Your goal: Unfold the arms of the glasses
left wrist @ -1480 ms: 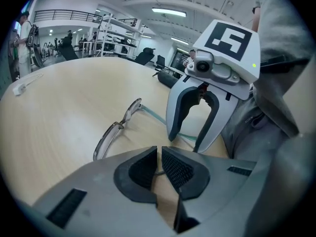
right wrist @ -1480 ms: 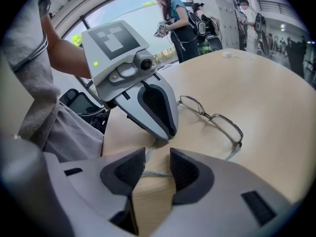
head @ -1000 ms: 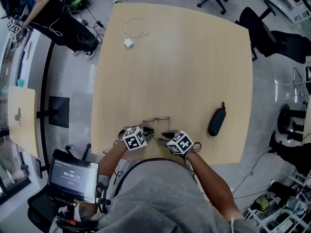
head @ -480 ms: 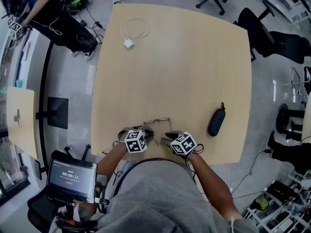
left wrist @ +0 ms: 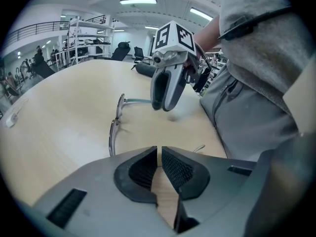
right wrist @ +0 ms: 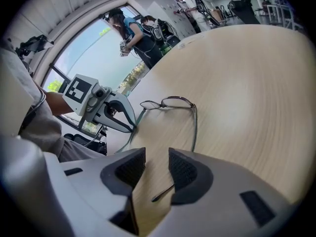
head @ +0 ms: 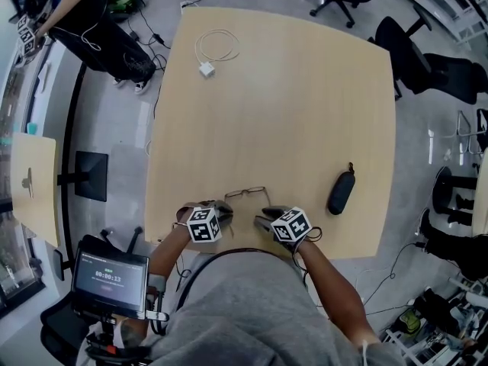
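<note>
Table near edge: glasses unfolded; left gripper fingers pressed together, body hiding one arm; right gripper fingers slightly spread.

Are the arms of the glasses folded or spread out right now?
Spread: in the right gripper view both arms of the glasses run back from the lenses toward the camera.
</note>
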